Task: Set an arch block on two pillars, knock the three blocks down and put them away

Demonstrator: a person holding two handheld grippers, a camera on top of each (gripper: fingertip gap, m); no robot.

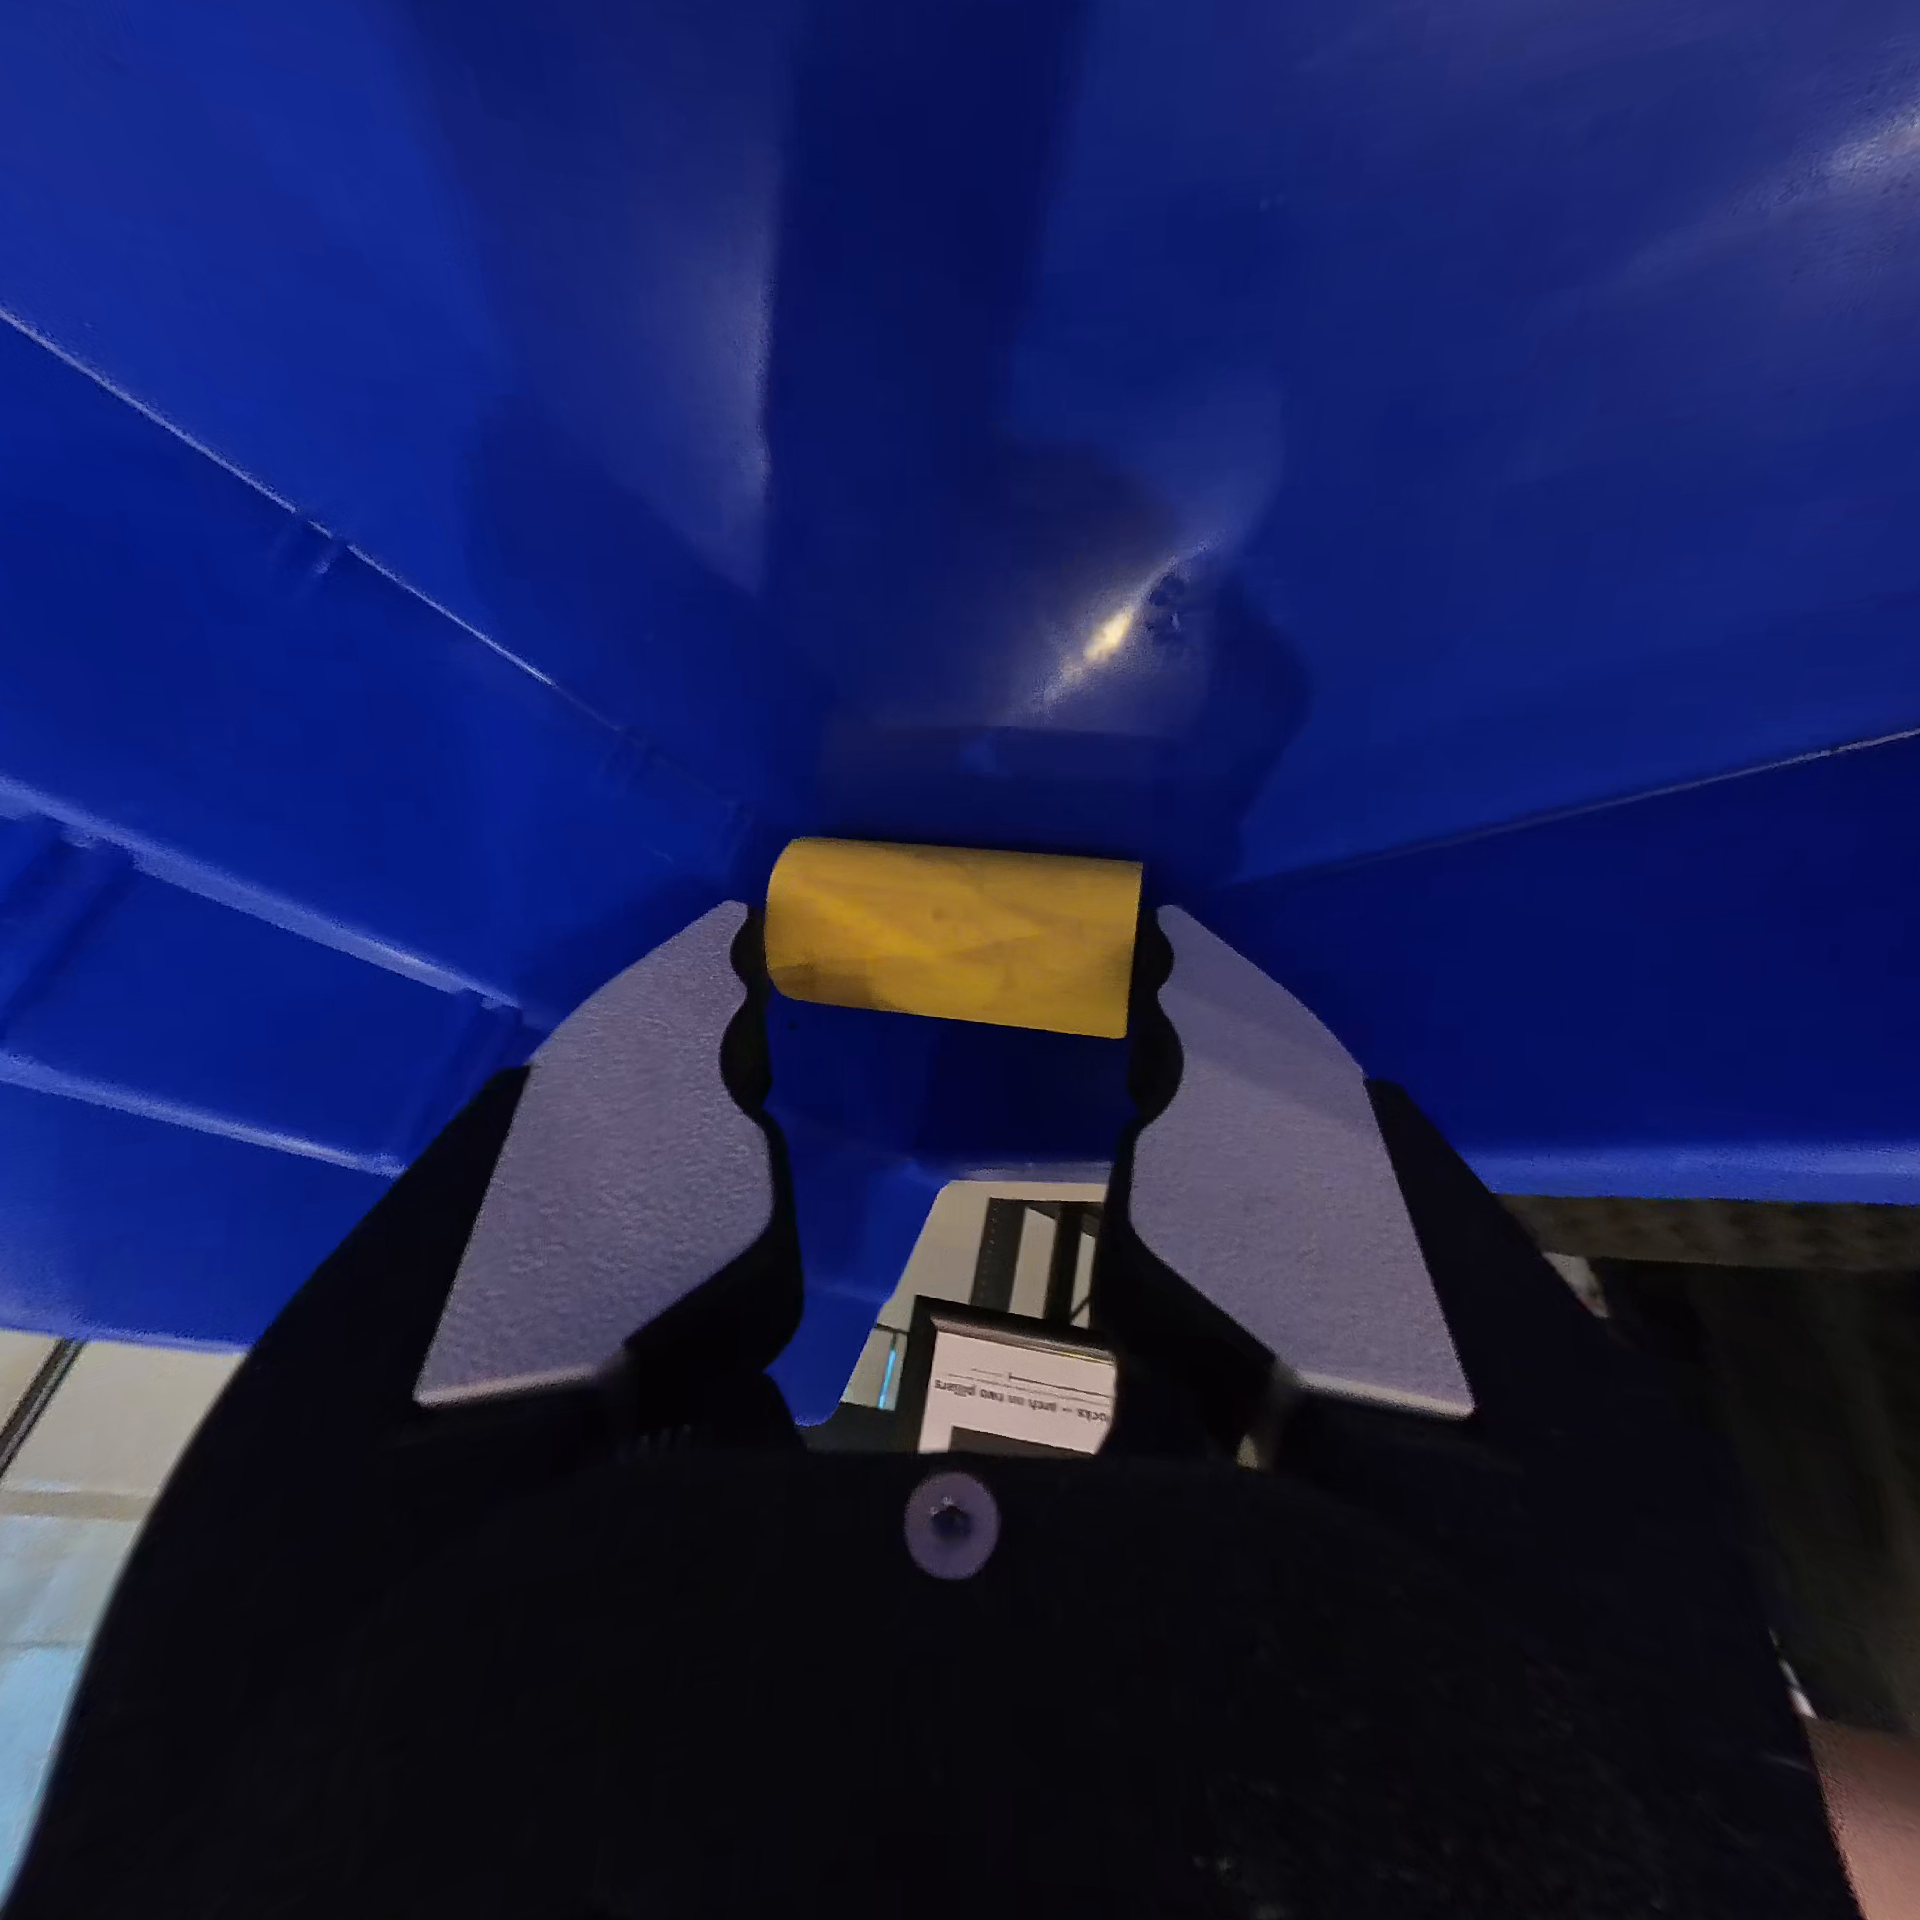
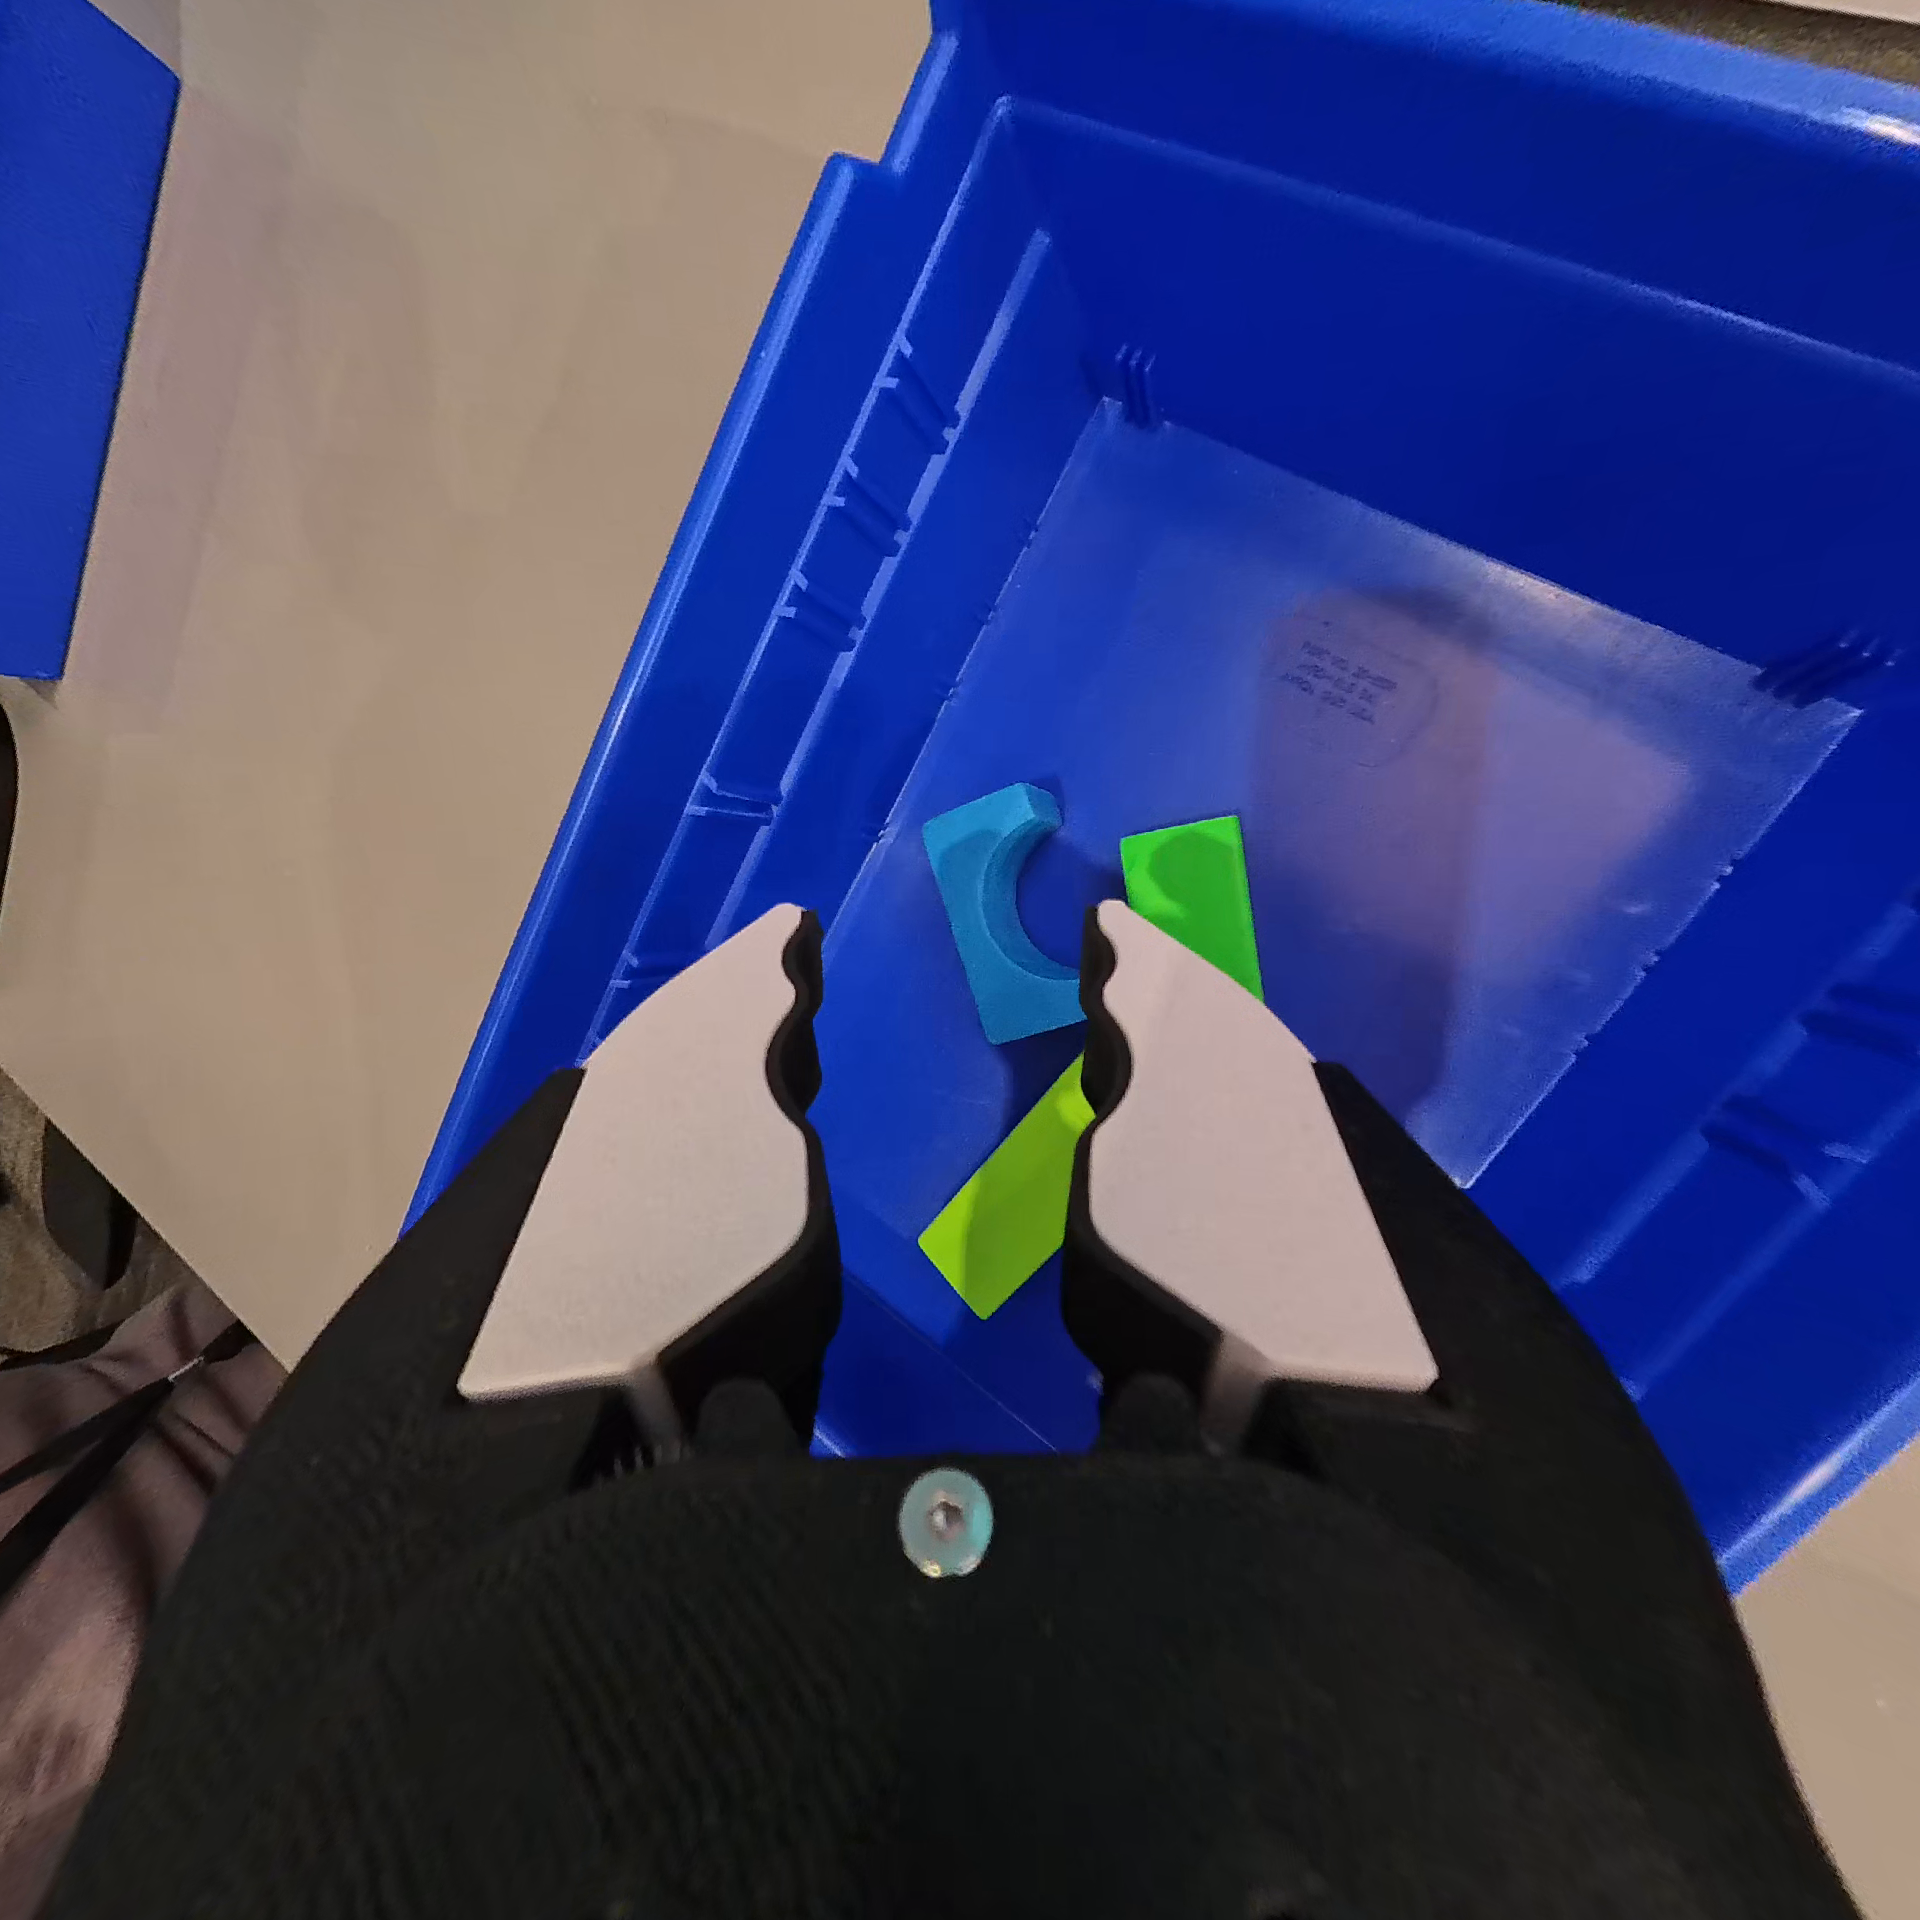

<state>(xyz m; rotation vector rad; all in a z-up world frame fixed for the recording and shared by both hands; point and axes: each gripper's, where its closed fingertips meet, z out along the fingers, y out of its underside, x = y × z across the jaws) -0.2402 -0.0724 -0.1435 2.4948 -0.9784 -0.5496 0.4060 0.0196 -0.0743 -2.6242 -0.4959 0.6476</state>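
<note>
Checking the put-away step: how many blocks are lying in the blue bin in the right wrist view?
3. A blue arch block lies near the bin's left wall, a green block beside it on the right, a lime block nearer the camera. The hand-held gripper may hide more.

Dim, soft-focus inside blue bin (image 1: 1455, 416); glare spot near its centre; wide-angle stretching toward edges; brighter, sharper right view.

pale tabletop (image 2: 436, 623) | white printed card (image 1: 1023, 1392), upright
</note>
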